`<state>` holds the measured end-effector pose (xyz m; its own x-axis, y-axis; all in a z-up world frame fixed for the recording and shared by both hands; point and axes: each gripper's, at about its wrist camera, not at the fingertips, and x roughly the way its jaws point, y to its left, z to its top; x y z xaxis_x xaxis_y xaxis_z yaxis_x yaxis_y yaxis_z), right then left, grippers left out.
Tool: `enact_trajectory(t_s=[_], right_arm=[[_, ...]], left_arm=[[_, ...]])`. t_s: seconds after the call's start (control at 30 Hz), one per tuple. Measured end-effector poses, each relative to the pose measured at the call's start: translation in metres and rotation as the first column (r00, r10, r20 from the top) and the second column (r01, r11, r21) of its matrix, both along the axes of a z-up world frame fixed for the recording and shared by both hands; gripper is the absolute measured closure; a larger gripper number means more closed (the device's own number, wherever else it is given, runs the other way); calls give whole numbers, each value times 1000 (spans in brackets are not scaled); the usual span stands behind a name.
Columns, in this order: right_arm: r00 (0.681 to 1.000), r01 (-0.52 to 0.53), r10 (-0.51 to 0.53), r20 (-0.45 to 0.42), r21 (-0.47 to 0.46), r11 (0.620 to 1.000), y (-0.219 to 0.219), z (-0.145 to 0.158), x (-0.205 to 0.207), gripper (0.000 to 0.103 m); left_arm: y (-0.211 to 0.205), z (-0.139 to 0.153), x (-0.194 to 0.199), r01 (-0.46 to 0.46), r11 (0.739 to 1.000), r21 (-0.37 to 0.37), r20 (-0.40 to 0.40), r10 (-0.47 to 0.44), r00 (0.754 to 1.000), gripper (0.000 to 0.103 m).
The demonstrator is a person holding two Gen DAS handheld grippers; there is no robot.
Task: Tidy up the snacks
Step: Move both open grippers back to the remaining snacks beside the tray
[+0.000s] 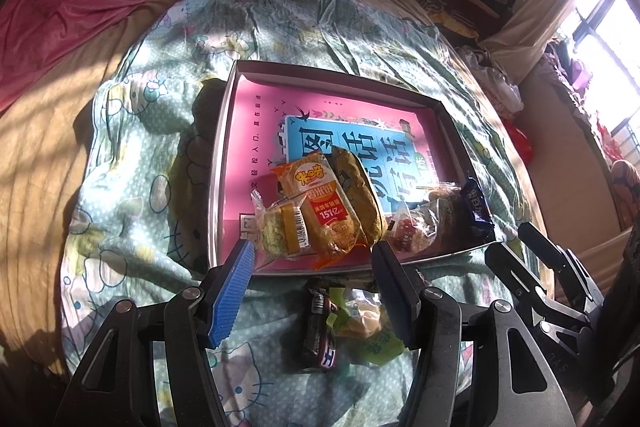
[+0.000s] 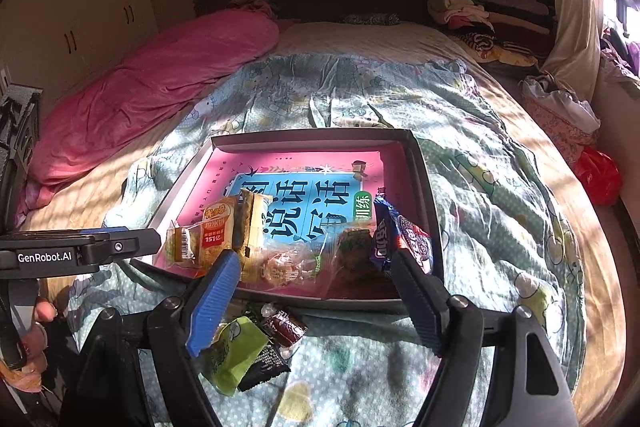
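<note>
- Snacks — your orange rice-cracker pack [image 1: 326, 211] and blue cookie pack [image 2: 402, 237] lie in the box [image 1: 224, 147] on the bed.
- Your left gripper [image 1: 314, 253] is spread wide, holding nothing.
- Your right gripper [image 2: 316, 267] is spread too — green candy [image 2: 234, 351] lies below it.

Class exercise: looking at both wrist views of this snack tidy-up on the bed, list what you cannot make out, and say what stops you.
- Loose snacks on the quilt: left wrist view, partly hidden by the left claw; their count is unclear.
- Clear-wrapped snacks in the box: right wrist view, glare and overlap blur their labels.
- Box's near wall: right wrist view, partly hidden behind the right claw.
- Person: only a hand shows, cut off by the left edge.
</note>
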<state>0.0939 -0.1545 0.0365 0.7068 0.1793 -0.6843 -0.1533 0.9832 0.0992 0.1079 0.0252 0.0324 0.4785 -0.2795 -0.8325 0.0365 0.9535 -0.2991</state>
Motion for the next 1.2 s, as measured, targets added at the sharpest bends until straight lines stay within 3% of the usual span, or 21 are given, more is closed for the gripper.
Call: enact_trajectory(t_s=[0.5,1.2], right_arm=[[1000,16,-16,8,-1,1000,-10,1,-13,24],[999,16,-17,-50,-16,1000,-15,-21,-24,24]], left_arm=[[3,7,-13,-4,1000,3,11,4,1000,40],[4,-22,-34,26,998,52,-62,-23,998,40]])
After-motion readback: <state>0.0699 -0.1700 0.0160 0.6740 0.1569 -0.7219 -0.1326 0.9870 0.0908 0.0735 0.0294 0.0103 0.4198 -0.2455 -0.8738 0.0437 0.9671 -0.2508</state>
